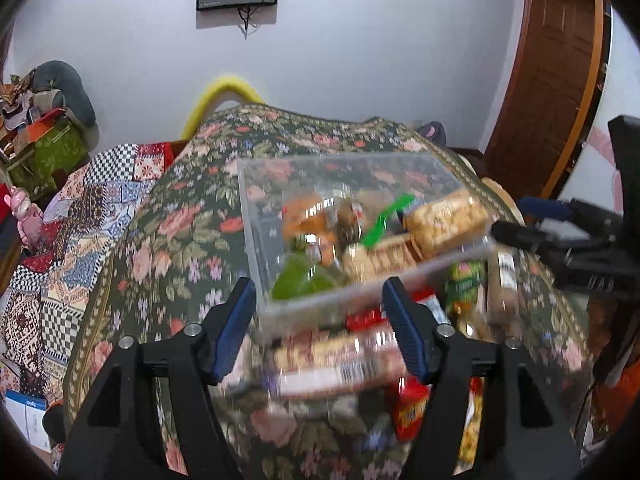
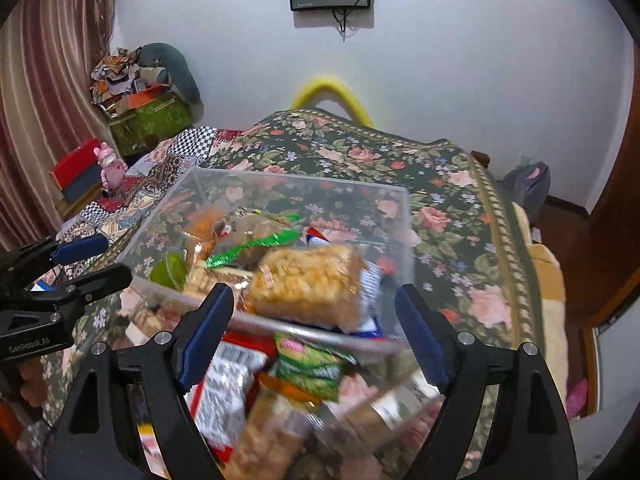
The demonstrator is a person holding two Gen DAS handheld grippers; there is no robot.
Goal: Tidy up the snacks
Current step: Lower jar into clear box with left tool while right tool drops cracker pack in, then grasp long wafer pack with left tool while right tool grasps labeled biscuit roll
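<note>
A clear plastic box stands on the floral cloth and holds several snack packs, among them a pack of biscuits and a green jelly cup. The box also shows in the right wrist view, with the biscuit pack at its near wall. More snack packs lie loose in front of the box: a biscuit roll, a red pack, a green pack. My left gripper is open and empty over the loose packs. My right gripper is open and empty at the box's near edge.
The floral cloth covers a raised surface that drops off at its edges. A patchwork quilt lies to the left, with boxes and clutter by the wall. A wooden door is at the right.
</note>
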